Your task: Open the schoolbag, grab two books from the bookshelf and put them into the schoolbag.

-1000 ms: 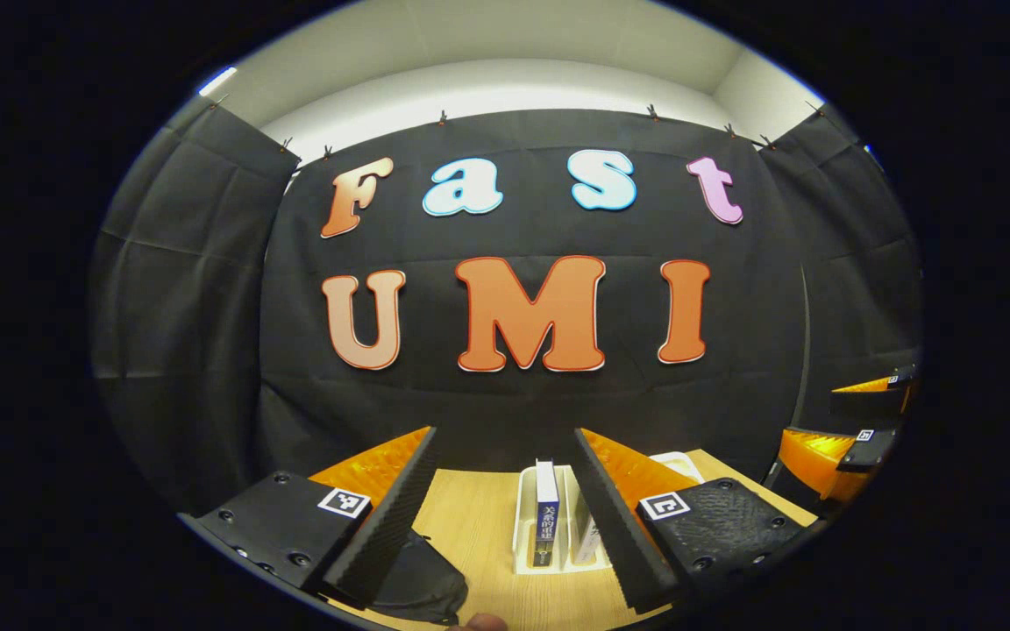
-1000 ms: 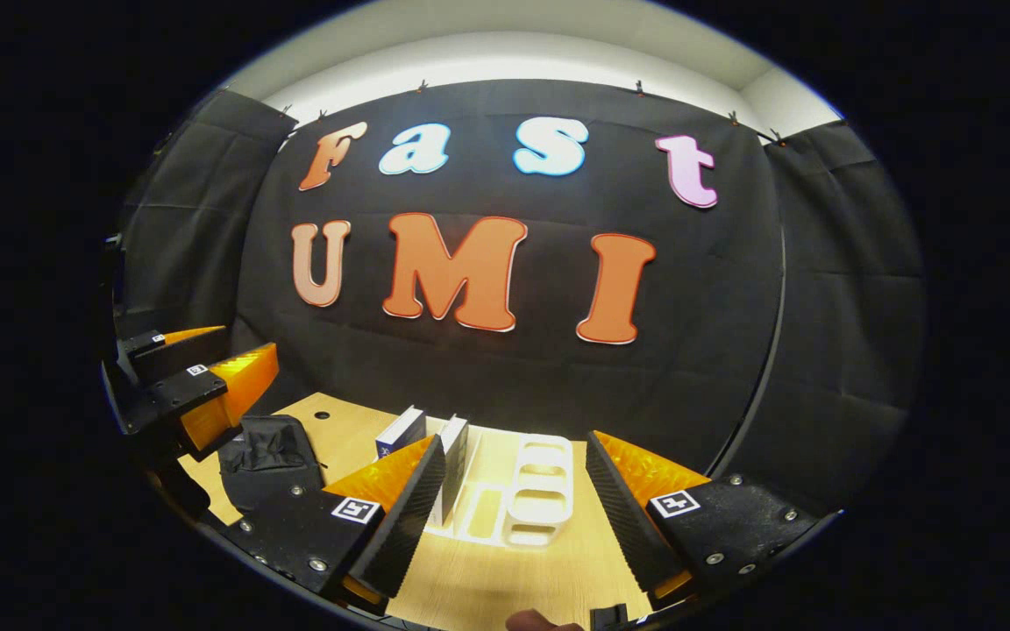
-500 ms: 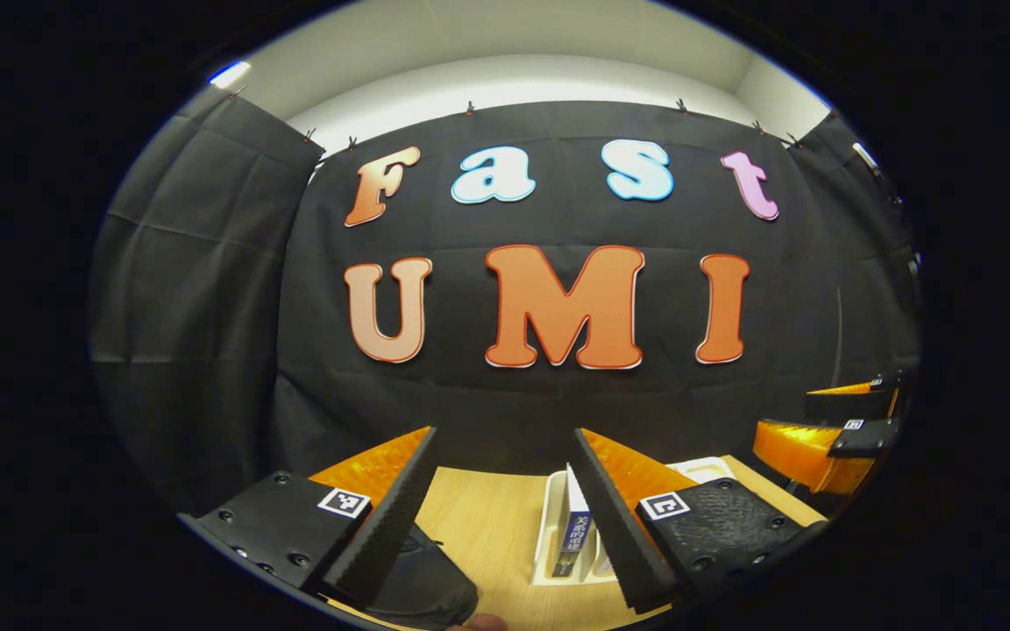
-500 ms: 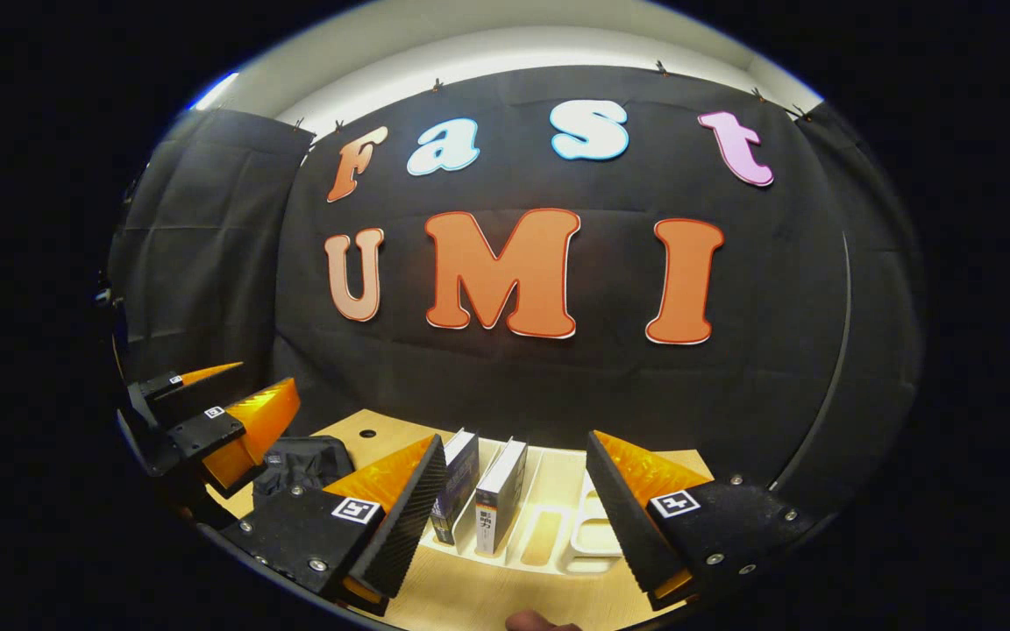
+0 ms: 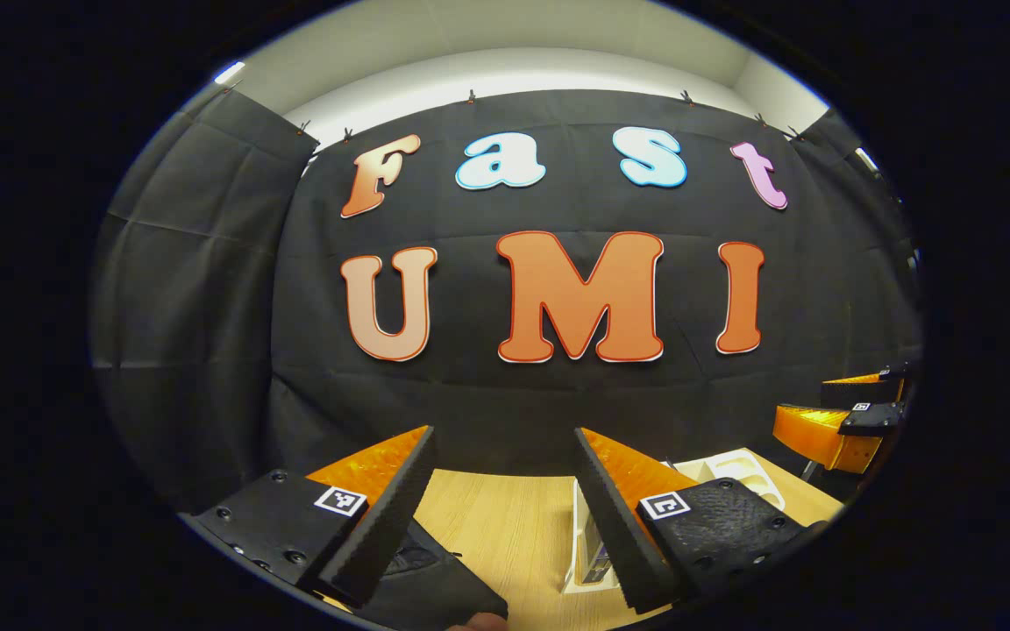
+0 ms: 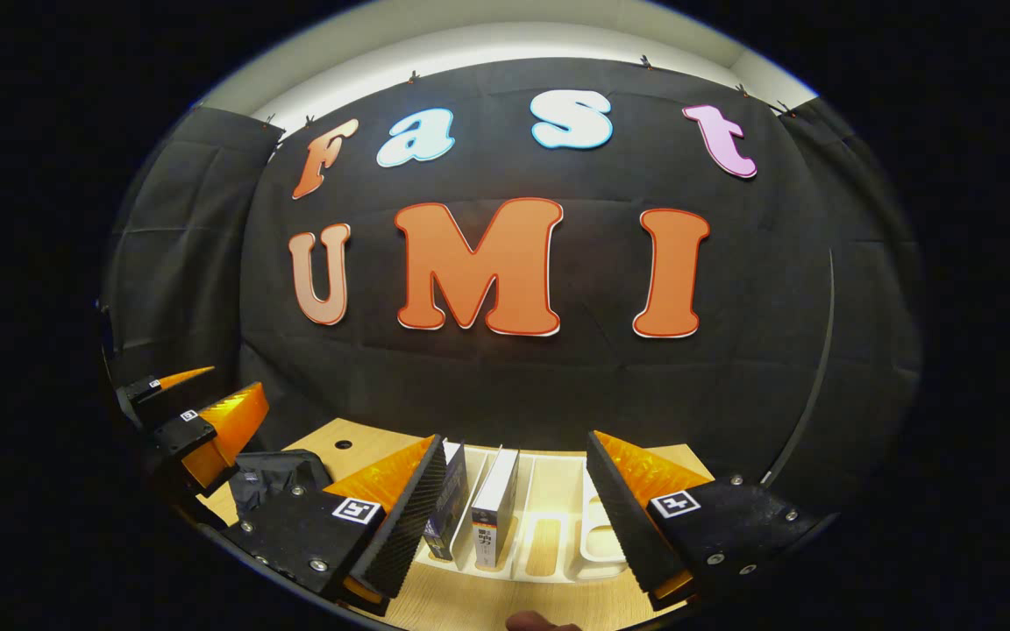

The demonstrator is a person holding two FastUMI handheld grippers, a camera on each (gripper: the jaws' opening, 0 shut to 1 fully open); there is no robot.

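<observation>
Both tools hang with jaws apart, gripping nothing: the left tool (image 5: pixel 505 447) over the dark schoolbag (image 5: pixel 435 587) on the tabletop (image 5: pixel 505 526), the right tool (image 6: pixel 514 451) facing two upright books (image 6: pixel 494 508) in the white bookshelf (image 6: pixel 558 548). The opening step seems in hand; next, the left tool must drop onto the bag's zipper.

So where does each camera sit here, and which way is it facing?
Left gripper view: rides the left gripper, open, facing the booth wall over the table; schoolbag below, rack right.
Right gripper view: rides the right gripper, open, facing the wall; two books upright in the rack ahead.
Shared: rack, schoolbag, table; each shows the other gripper.
</observation>
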